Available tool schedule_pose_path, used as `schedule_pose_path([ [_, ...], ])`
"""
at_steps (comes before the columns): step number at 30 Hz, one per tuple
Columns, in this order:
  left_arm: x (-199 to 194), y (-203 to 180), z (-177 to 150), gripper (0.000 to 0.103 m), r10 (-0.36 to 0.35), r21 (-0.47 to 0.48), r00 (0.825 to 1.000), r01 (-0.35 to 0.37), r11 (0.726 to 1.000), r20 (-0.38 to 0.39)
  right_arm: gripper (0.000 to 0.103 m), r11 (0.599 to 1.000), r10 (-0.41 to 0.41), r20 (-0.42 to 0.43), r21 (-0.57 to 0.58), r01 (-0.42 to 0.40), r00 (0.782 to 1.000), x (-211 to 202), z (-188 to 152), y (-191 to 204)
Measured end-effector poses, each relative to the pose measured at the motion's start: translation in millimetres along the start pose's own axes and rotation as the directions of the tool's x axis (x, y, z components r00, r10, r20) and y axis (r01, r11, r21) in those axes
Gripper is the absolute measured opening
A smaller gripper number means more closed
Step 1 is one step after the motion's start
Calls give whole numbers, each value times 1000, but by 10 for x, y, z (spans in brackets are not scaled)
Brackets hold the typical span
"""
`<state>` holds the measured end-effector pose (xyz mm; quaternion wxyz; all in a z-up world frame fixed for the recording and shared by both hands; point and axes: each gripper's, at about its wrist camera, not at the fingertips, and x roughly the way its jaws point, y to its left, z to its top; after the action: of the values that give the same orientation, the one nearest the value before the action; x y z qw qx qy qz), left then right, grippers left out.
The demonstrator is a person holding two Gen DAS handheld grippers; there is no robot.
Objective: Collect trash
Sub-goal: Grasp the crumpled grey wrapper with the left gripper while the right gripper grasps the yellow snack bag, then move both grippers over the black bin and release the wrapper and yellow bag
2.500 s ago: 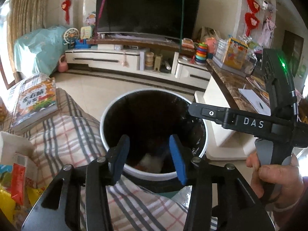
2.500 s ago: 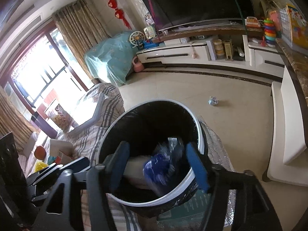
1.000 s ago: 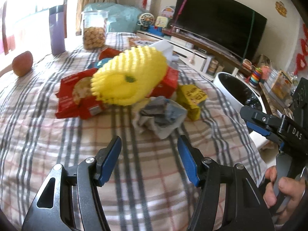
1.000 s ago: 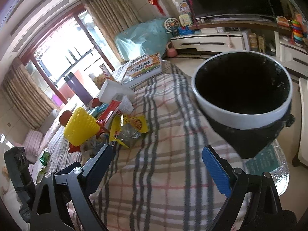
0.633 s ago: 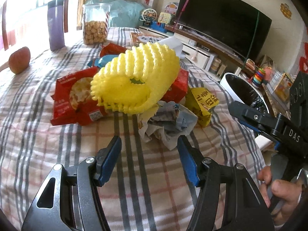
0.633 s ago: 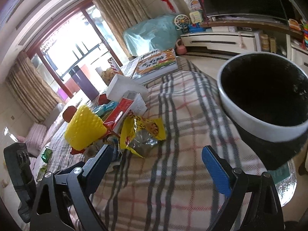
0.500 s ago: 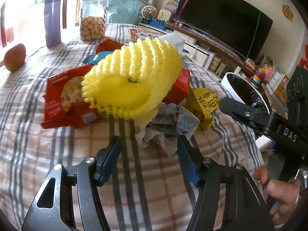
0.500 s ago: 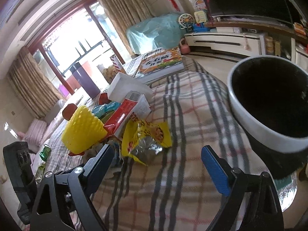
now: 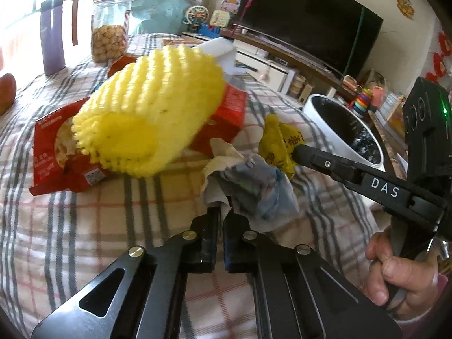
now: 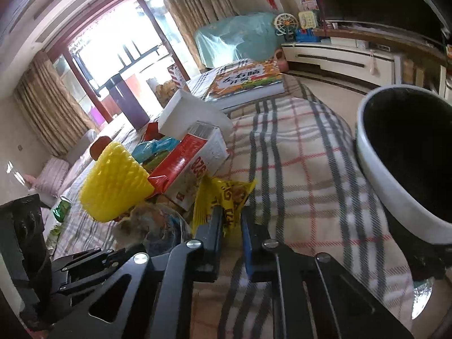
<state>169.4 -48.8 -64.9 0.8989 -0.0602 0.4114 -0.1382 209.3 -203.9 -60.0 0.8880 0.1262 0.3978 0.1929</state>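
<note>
Foam net (image 9: 149, 118) on packets (image 9: 59, 152), crumpled wrapper (image 9: 248, 180) before it, bin (image 9: 341, 130) beyond table edge

We see the right gripper (image 10: 230, 223), jaws just closed, pinching a crumpled yellow plastic snack wrapper (image 10: 223, 197) on the checked tablecloth (image 10: 296, 175), near a round white trash bin (image 10: 395, 169).

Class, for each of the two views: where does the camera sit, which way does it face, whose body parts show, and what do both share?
Left wrist: on the left gripper, facing the crumpled paper wad; the right hand shows.
Right wrist: on the right gripper, facing the yellow wrapper; no hand shows.
Shared: yellow foam net, white bin.
</note>
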Motion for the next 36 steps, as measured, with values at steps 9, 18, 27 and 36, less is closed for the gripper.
schedule_pose_path([
  [9,-57,-278,-8,2,-40,52,999,39,998,6,7,999,-36,44,41,34,998,-424,-128,-189],
  [18,-65,-506,43,2,-67,93,998,66,993,11,7,991,-79,86,111,69,993,-755,-188,-455],
  [27,-40,-762,126,2,-92,139,996,89,986,16,7,986,-106,113,139,89,988,-974,-201,-614],
  [36,31,-1011,199,2,-113,182,993,109,977,14,7,979,-133,133,173,109,982,-1121,-194,-803],
])
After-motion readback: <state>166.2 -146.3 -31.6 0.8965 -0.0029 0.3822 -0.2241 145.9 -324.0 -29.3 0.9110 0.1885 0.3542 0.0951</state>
